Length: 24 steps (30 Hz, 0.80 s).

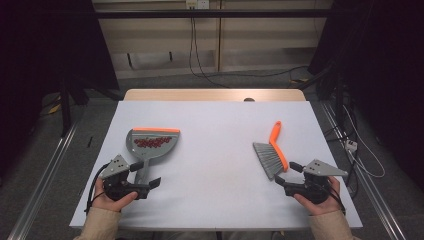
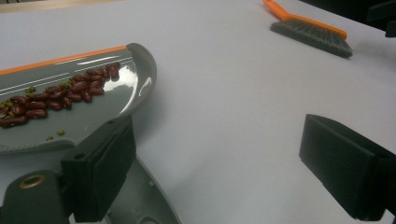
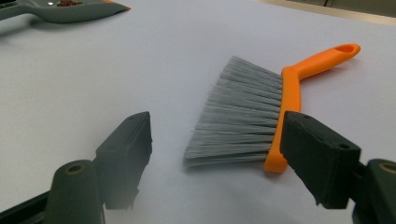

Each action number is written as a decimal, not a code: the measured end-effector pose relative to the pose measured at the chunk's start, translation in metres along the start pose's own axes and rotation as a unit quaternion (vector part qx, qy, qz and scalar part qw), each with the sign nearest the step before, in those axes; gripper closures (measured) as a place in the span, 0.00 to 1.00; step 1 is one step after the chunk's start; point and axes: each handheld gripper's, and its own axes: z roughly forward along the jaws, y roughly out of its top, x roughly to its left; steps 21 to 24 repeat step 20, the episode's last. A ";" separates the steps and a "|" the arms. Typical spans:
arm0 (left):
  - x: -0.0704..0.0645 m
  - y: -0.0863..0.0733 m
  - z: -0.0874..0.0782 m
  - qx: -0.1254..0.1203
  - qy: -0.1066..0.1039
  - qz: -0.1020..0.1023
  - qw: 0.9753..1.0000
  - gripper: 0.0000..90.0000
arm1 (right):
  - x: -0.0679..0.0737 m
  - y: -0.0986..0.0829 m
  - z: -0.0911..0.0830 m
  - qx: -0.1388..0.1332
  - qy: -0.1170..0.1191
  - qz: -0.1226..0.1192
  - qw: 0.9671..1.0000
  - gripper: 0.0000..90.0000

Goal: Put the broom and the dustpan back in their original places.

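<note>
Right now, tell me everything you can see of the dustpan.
The dustpan is grey, glossy plastic with an orange strip along its far lip. It lies flat on the white table, left side, handle pointing toward the person. A row of dark red beans and a few greenish bits sit inside. The open left gripper is at the handle, one jaw against it.

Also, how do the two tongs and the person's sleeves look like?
Both tongs, left and right, are black, with flat rectangular jaws and a grey three-cornered plate on top. A black cable trails from each. The sleeves are beige.
</note>
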 end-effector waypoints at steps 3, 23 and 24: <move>0.001 -0.001 0.000 0.001 0.000 0.002 1.000 0.12 | 0.000 0.000 0.000 0.001 0.001 -0.001 1.000 0.29; 0.001 -0.002 0.001 0.006 -0.002 0.003 1.000 0.12 | 0.003 0.000 0.005 0.011 0.013 -0.012 1.000 0.29; 0.001 -0.002 0.001 0.006 -0.002 0.003 1.000 0.12 | 0.003 0.000 0.005 0.011 0.013 -0.012 1.000 0.29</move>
